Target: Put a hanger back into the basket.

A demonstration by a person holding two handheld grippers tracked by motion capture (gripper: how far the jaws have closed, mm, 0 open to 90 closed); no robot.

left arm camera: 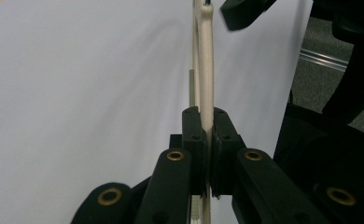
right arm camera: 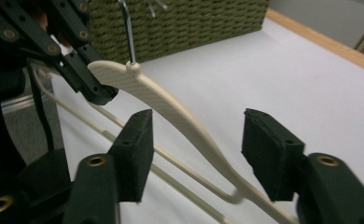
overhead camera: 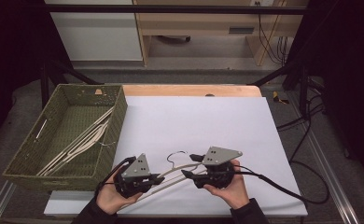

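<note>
A cream hanger [overhead camera: 180,173] hovers low over the white surface [overhead camera: 203,126], beside a green basket [overhead camera: 28,158]. The left claw [left arm camera: 207,140] pinches one arm, carrying it. The right claw [right arm camera: 196,154] stands spread around the other arm, not gripping.

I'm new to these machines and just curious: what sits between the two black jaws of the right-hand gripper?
The cream hanger: in the right gripper view its arm runs through the open gap of the right gripper, touching neither pad.
</note>
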